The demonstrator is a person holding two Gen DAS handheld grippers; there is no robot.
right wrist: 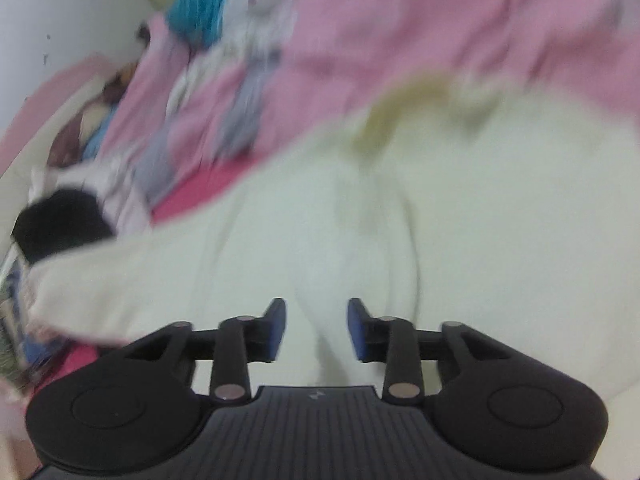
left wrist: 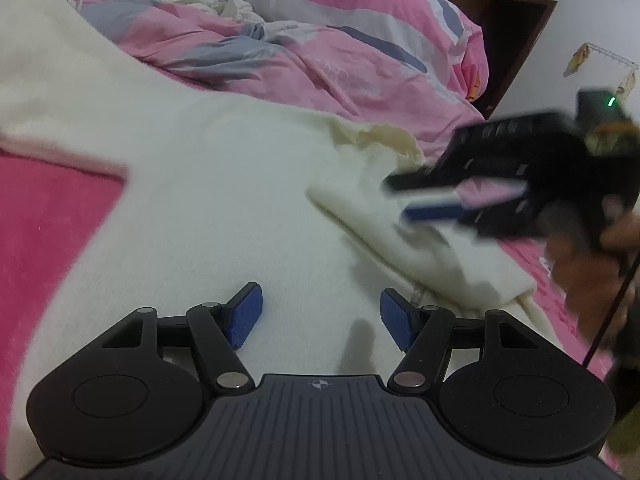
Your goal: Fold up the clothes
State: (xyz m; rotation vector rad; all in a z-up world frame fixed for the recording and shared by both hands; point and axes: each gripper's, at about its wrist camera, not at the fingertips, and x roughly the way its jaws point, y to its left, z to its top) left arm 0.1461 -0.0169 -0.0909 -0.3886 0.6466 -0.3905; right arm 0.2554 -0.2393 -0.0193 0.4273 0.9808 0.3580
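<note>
I hover my left gripper, jaws wide and empty, over the cream garment spread on the pink bed, while my right gripper, part-open and empty, reaches toward its folded sleeve.

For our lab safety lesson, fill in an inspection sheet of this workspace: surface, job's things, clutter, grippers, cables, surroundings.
Surface: bed with bright pink sheet.
Job's things: cream fleece garment spread flat, one part folded over at the right.
Clutter: rumpled pink patterned duvet behind; teal cloth.
Grippers: left gripper open, empty, above the garment; right gripper open, empty, motion-blurred.
Cables: dark cable by the person's hand.
Surroundings: brown wooden cabinet, white wall.
</note>
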